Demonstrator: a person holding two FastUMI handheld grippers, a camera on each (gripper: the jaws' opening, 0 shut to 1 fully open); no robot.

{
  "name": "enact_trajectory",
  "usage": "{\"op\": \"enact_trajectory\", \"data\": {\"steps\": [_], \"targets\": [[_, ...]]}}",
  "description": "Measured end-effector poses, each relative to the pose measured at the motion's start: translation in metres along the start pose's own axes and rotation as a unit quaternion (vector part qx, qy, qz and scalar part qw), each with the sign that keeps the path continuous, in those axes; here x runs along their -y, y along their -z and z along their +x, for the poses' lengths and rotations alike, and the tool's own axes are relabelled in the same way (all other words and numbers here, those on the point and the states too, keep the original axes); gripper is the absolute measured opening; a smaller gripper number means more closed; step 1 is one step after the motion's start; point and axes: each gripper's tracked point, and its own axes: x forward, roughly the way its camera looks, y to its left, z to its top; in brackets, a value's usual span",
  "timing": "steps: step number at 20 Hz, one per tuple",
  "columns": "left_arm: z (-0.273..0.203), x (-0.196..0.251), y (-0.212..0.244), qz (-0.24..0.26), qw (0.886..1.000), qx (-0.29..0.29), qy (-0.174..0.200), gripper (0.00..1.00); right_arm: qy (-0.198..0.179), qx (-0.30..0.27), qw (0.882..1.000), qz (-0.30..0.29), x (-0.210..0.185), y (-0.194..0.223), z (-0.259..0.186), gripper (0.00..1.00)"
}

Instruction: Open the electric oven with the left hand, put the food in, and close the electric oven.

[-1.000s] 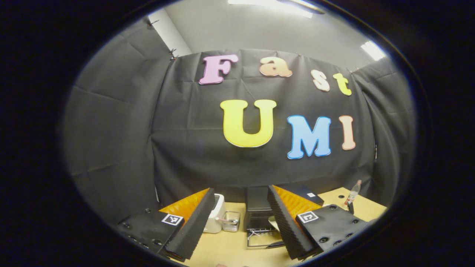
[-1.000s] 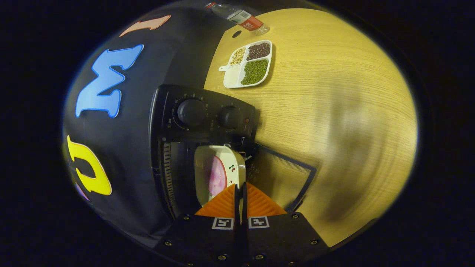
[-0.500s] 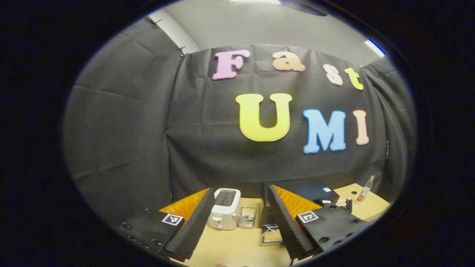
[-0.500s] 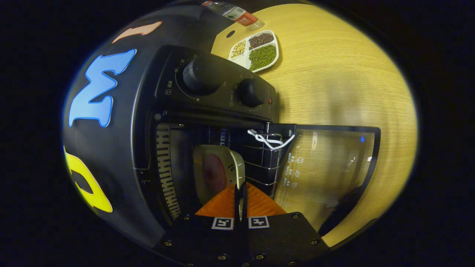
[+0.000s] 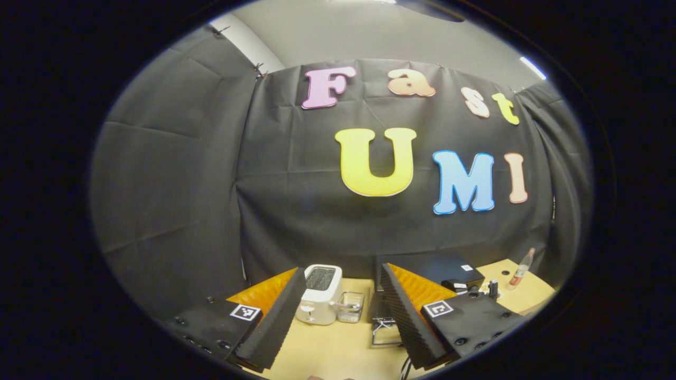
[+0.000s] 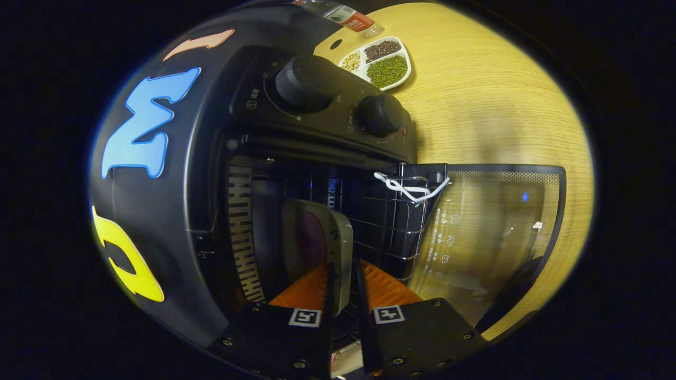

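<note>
Plate (image 6: 317,243) inside open oven (image 6: 296,158)

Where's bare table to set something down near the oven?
Bare table right of the oven, between the bean tray and the open glass door. Also in front of the toaster. Oven mouth is crowded by the plate.

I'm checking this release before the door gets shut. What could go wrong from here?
The right gripper has its fingers parted around the plate's rim inside the oven; pulling back crooked could drag it out. The plate seems near the front of the wire rack, so the open glass door might hit it when shut.
</note>
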Motion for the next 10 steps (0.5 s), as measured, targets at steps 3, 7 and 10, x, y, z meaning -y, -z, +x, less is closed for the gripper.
{"op": "enact_trajectory", "data": {"steps": [3,7,10], "targets": [[0.005,0.022,-0.002,-0.002,1.0,0.005,0.017,0.96,0.013,-0.029,0.997,-0.067,0.015,0.0,-0.021,0.35],[0.01,0.058,-0.001,-0.002,0.999,0.006,0.044,1.0,0.023,-0.034,0.975,-0.217,0.03,-0.034,-0.062,0.35],[0.014,0.09,0.005,-0.004,0.998,0.0,0.066,1.0,0.002,-0.025,0.944,-0.329,0.023,-0.065,-0.098,0.34]]}}
